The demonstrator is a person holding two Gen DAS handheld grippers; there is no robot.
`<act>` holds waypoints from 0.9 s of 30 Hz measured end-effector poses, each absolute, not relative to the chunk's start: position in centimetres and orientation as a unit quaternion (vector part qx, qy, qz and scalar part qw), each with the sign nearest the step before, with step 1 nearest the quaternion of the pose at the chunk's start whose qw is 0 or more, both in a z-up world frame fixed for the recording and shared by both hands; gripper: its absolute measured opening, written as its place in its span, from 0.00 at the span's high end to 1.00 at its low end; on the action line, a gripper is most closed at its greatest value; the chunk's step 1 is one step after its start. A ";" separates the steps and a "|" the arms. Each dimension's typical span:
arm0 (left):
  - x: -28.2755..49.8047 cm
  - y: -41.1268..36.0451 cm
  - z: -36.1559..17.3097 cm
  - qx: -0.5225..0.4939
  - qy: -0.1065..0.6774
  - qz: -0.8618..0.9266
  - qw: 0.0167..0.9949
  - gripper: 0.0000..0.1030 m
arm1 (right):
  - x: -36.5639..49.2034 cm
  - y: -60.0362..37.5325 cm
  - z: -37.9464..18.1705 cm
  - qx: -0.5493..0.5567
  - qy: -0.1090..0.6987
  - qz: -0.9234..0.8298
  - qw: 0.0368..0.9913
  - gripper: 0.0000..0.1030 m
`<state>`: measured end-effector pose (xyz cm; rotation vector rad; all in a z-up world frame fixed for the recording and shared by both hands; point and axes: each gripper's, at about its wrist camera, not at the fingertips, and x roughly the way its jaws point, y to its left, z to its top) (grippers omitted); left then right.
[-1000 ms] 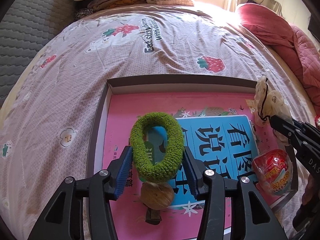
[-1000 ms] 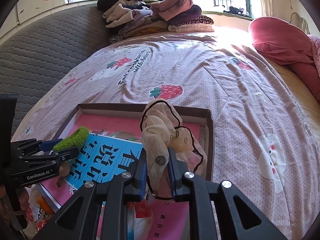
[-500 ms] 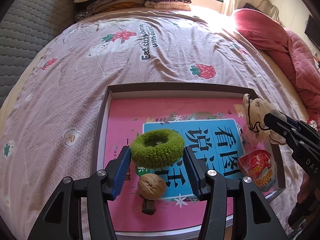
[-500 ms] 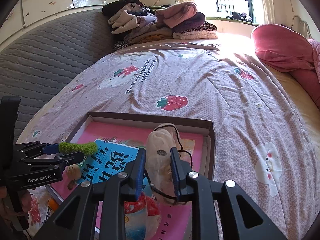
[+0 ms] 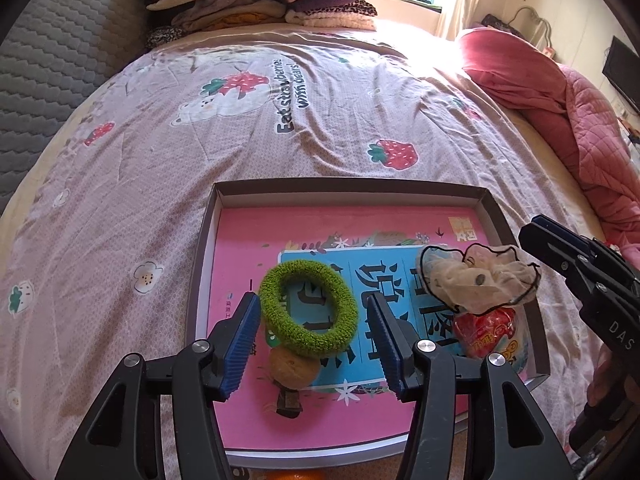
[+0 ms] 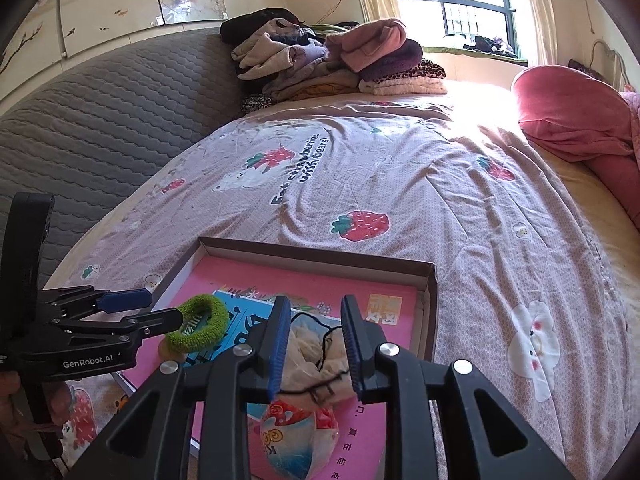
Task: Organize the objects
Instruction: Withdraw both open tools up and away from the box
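A green scrunchie (image 5: 308, 308) lies in the cardboard tray (image 5: 348, 186) on a pink and blue book (image 5: 248, 240), leaning on a walnut (image 5: 294, 368). My left gripper (image 5: 312, 336) hovers above it, jaws opening, pads clear of the scrunchie. A beige sheer scrunchie (image 6: 312, 356) rests on a red snack packet (image 6: 296, 436) in the tray's (image 6: 320, 252) near right corner. My right gripper (image 6: 316, 340) stands over it, jaws opening, neither pad pressing it. The left wrist view shows the beige scrunchie (image 5: 476, 280) with the right gripper (image 5: 580, 264) just right of it.
The tray sits at the near edge of a bed with a strawberry-print cover (image 5: 280, 120). Folded clothes (image 6: 340, 60) are piled at the far end. A pink quilt (image 5: 560, 100) lies along the right, and a grey padded headboard (image 6: 100, 120) runs along the left.
The left gripper let go of the green scrunchie, which dropped from upright to lying on the book. The right gripper released the beige scrunchie onto the packet. Both grippers widened and rose.
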<state>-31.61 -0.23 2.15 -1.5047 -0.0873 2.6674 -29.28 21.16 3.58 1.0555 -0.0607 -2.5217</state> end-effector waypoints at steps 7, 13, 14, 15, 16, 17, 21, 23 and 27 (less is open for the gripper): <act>-30.9 -0.2 2.6 -0.490 -0.028 0.870 0.038 0.44 | -28.7 21.2 4.8 0.369 -0.023 -0.905 0.209 0.75; -29.5 -0.1 4.2 -0.478 -0.033 0.877 0.042 0.41 | -27.4 20.7 6.0 0.360 -0.020 -0.907 0.218 0.73; -29.2 -0.1 4.5 -0.475 -0.035 0.878 0.043 0.41 | -27.2 20.6 6.2 0.359 -0.020 -0.907 0.219 0.71; -28.8 -0.2 4.7 -0.473 -0.036 0.879 0.044 0.41 | -26.9 20.5 6.5 0.358 -0.022 -0.907 0.219 0.70; -28.6 -0.2 5.0 -0.471 -0.036 0.880 0.046 0.40 | -26.6 20.5 6.8 0.358 -0.024 -0.907 0.220 0.67; -28.2 -0.1 5.2 -0.468 -0.034 0.882 0.047 0.38 | -26.3 20.5 7.1 0.356 -0.028 -0.907 0.223 0.65; -26.6 -0.1 5.9 -0.462 -0.034 0.885 0.053 0.32 | -24.6 20.4 8.6 0.340 -0.027 -0.913 0.225 0.59; -25.8 0.0 6.2 -0.460 -0.036 0.885 0.057 0.32 | -23.8 20.4 9.4 0.331 -0.027 -0.915 0.228 0.56; -23.9 0.1 6.8 -0.454 -0.027 0.889 0.054 0.32 | -22.1 20.7 10.9 0.317 -0.031 -0.918 0.235 0.53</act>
